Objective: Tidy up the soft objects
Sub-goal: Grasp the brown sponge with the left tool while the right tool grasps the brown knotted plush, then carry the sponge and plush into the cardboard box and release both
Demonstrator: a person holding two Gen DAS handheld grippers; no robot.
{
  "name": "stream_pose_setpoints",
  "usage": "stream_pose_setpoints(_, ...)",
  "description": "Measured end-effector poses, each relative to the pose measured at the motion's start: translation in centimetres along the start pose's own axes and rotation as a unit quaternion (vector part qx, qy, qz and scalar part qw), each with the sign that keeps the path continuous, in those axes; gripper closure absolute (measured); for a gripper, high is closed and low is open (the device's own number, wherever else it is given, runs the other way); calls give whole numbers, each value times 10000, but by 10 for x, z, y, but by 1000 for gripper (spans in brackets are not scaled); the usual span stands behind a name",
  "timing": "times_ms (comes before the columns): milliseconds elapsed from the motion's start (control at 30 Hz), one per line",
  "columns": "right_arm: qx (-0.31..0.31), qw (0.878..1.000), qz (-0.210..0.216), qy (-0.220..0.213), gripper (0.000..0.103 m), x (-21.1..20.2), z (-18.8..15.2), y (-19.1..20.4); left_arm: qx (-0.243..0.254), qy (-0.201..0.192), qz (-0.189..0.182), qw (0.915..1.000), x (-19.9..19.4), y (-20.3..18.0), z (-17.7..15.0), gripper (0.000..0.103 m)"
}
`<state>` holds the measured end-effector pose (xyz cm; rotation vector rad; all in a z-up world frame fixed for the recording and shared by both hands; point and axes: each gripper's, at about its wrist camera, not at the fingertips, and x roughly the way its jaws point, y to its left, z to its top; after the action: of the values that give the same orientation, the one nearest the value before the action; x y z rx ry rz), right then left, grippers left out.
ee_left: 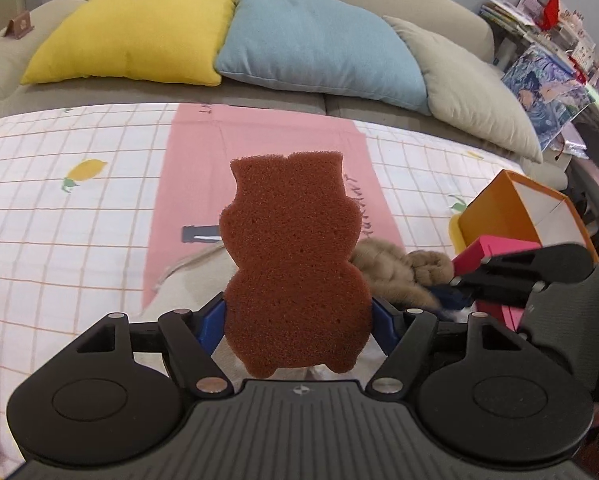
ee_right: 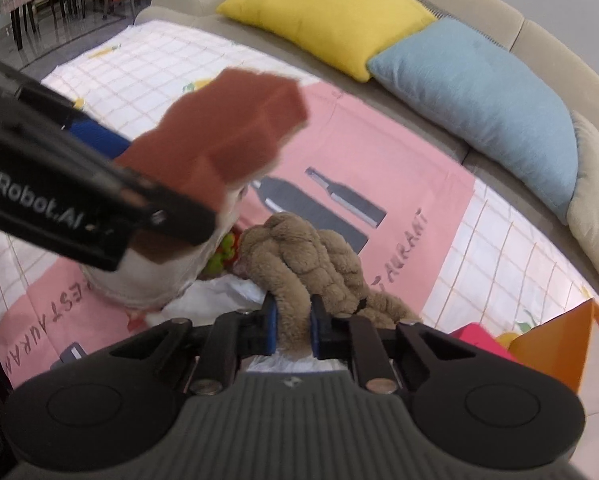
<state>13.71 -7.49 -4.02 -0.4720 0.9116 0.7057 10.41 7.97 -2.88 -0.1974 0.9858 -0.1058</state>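
Holding two soft items at once, you need both grips secure before travelling. Your left claw (ee_left: 298, 322) stands wide yet clamps the brown bear-shaped foam sponge (ee_left: 295, 264) at its lower body, clear above the pink-and-check cloth (ee_left: 99, 216). Your right claw (ee_right: 293, 330) has closed narrow on the tan braided plush toy (ee_right: 299, 256) — confirm fabric is pinched, not fur. Lift straight; the orange open box (ee_right: 555, 340) sits near right.

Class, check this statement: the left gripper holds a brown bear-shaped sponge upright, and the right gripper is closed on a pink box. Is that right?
Not quite. The right gripper is closed on a tan plush toy, not a pink box, as the right wrist view shows. The left gripper does hold the brown bear-shaped sponge upright.
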Motion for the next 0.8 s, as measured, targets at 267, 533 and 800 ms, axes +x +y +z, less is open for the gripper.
stream_pose_setpoints(267, 182, 9990, -4, -411, 93, -26, 13, -13, 167, -133, 185, 9996, -19, -9, 2, 21)
stream_pose_setpoints(533, 806, 9927, 886, -115, 93, -37, 14, -16, 290, 2, 324, 9991, -26, -13, -10, 21)
stream_pose_setpoints(800, 1653, 9754, 1430, 287, 90, -24, -23, 7, 254, 589, 545, 9964, -8, -4, -46, 21)
